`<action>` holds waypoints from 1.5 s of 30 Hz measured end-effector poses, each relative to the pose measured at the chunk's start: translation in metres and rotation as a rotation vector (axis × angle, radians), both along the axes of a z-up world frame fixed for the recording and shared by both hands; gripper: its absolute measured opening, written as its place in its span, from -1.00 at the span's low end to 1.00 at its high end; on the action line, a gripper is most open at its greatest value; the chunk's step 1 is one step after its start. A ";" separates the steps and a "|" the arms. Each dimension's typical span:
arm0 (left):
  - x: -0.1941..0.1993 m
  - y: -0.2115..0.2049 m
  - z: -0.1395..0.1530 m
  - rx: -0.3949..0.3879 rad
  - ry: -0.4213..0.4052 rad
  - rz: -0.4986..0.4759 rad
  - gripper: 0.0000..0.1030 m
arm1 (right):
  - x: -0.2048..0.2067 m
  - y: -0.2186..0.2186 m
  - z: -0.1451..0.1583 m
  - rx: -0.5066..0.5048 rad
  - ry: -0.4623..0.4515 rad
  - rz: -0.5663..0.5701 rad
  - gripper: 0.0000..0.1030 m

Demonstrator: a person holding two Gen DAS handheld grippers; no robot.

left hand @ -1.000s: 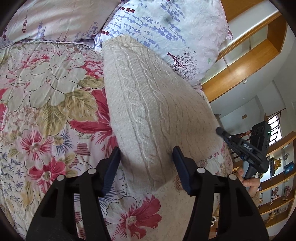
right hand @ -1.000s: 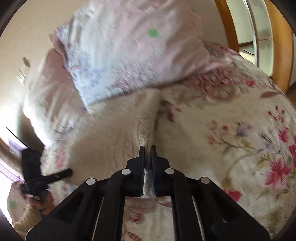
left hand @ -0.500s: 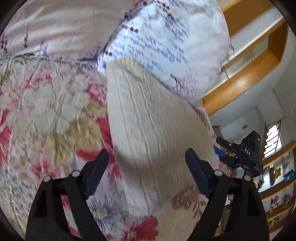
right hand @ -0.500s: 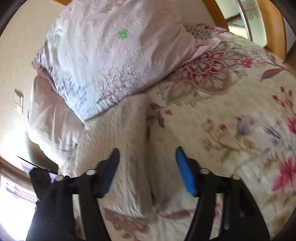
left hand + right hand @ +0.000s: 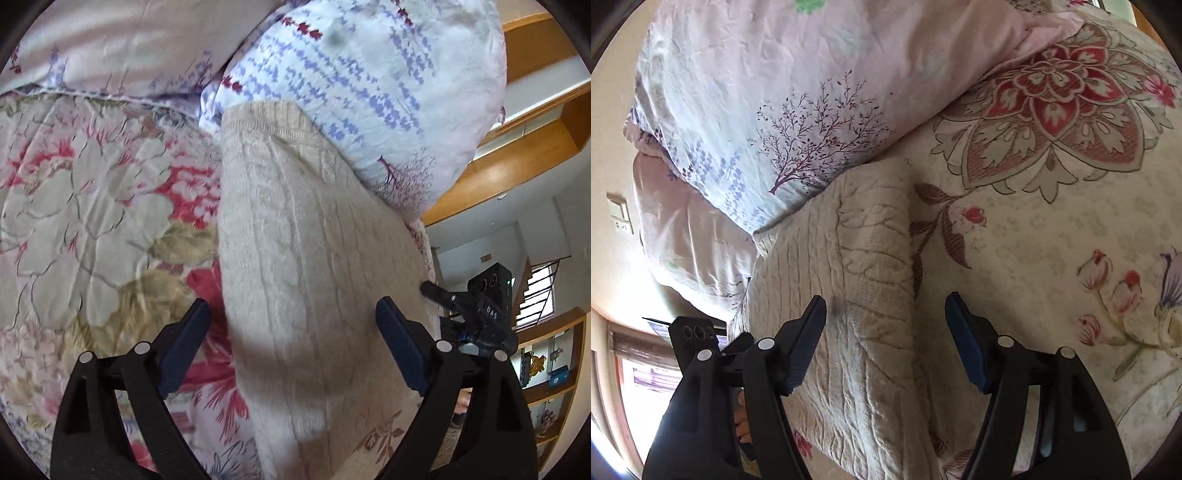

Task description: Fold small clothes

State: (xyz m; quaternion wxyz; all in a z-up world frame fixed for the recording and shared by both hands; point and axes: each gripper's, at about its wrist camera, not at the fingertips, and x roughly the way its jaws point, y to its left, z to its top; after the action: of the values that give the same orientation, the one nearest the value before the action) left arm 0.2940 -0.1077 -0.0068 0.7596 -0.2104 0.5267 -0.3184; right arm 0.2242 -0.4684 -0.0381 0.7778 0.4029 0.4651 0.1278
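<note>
A cream cable-knit sweater [image 5: 306,258] lies folded in a long strip on the floral bedspread, its far end against a pillow. It also shows in the right wrist view [image 5: 857,295]. My left gripper [image 5: 293,347] is open, its jaws spread wide over the near end of the sweater, holding nothing. My right gripper [image 5: 886,343] is open too, above the sweater's right folded edge, holding nothing. The right gripper's body shows at the right of the left wrist view [image 5: 480,317], and the left gripper's body shows at the lower left of the right wrist view [image 5: 694,343].
The floral bedspread [image 5: 92,221] spreads left of the sweater and, in the right wrist view [image 5: 1052,221], right of it. A pale lavender-print pillow [image 5: 369,92] lies at the sweater's far end, also in the right wrist view [image 5: 798,110]. Wooden shelves [image 5: 517,177] stand beyond the bed.
My right gripper was shut on the sweater's edge a second ago; it has let go and opened. My left gripper has opened wider and lifted back a little. The sweater stays folded.
</note>
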 end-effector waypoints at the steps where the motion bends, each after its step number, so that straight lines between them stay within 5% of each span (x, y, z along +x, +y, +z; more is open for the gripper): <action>1: 0.001 -0.002 -0.001 -0.010 0.004 -0.005 0.75 | 0.001 0.001 -0.001 0.011 -0.003 0.010 0.32; 6: 0.005 -0.015 -0.006 -0.042 0.008 -0.008 0.42 | 0.007 0.015 -0.012 0.105 -0.015 0.079 -0.01; 11: 0.002 -0.010 -0.007 -0.084 0.003 0.015 -0.20 | 0.006 0.026 -0.017 0.167 -0.040 0.079 -0.33; 14: -0.002 -0.006 0.002 -0.094 -0.026 0.000 -0.28 | -0.001 0.035 -0.009 0.171 -0.077 0.070 -0.40; 29: -0.040 0.130 0.059 -0.020 -0.174 0.071 -0.28 | -0.009 0.169 0.056 0.059 -0.317 0.216 -0.45; 35: -0.027 0.162 0.033 0.032 -0.156 0.064 -0.28 | -0.007 0.207 0.046 -0.034 -0.302 0.211 -0.46; 41: -0.025 0.150 0.025 0.036 -0.201 0.045 -0.26 | -0.012 0.208 0.060 -0.153 -0.368 0.196 -0.47; 45: -0.015 0.146 0.005 0.061 -0.150 0.067 -0.06 | 0.008 0.196 0.031 -0.158 -0.221 0.161 -0.44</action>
State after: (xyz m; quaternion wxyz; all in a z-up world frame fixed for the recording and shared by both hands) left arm 0.2787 0.0378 -0.0022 0.8132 -0.1802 0.4705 -0.2914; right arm 0.2320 -0.2721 -0.0074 0.8407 0.2853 0.4163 0.1963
